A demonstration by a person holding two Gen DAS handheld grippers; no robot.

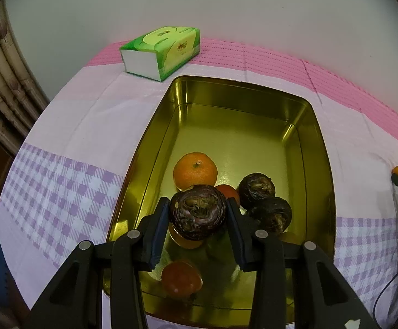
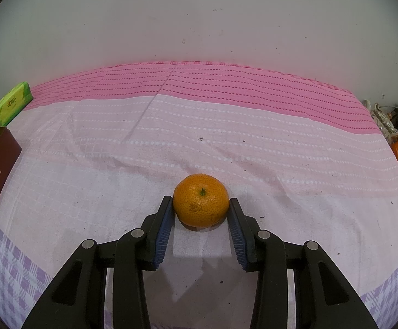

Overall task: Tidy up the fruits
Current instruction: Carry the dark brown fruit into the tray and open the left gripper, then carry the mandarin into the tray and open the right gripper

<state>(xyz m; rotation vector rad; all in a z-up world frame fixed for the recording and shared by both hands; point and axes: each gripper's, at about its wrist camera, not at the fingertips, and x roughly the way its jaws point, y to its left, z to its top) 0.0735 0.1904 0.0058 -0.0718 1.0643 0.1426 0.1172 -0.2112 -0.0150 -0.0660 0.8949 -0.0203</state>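
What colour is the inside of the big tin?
Shiny gold tin, best seen in the left wrist view.

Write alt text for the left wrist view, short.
The left gripper clamps a dark brown wrinkled round fruit above a gold rectangular metal tin holding an orange tangerine, two more dark fruits and reddish ones. The tin sits on a pink and lilac checked cloth, a green tissue pack behind it.

Both wrist cameras are looking steeply down, close over the bench point(image 2: 226, 137); both are sharing the green tissue pack point(image 1: 162, 52) and the tin point(image 1: 319, 148).
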